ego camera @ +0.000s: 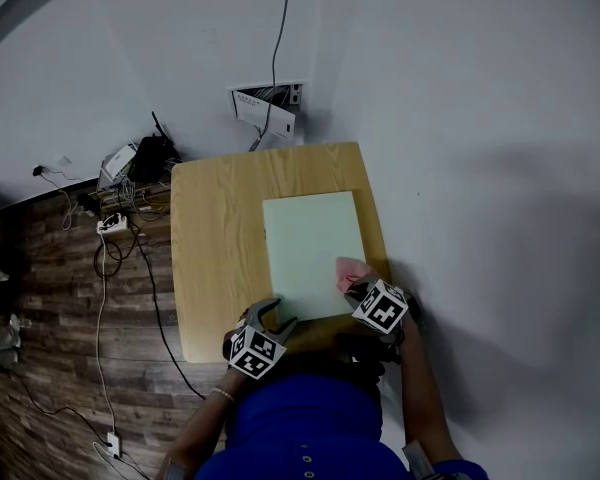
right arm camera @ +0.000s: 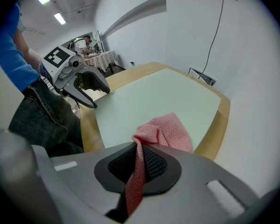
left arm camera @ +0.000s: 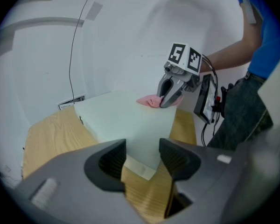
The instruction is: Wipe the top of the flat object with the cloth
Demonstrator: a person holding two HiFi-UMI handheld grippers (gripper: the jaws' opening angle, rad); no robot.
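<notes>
White walls (ego camera: 460, 88) backed the small light-wood desk (ego camera: 215, 258), where a pale green flat rectangular panel (ego camera: 310, 248) lay. Wiping seemed under way. The right gripper (right arm camera: 137, 164), pitched steeply down, clenched a pink knitted cloth (right arm camera: 165, 129) resting at the panel's near right corner. The left gripper (left arm camera: 142, 160) hovered by the panel's near left corner, jaws apart and empty. The next move probably called for a firm sweep across the panel's top.

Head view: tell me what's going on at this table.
A person holds a gripper in each hand over a small light wooden table. The right gripper is shut on a pink knitted cloth, which lies on the near right part of a pale green flat board. The left gripper is open, its jaws apart at the board's near left corner, gripping nothing.
</notes>
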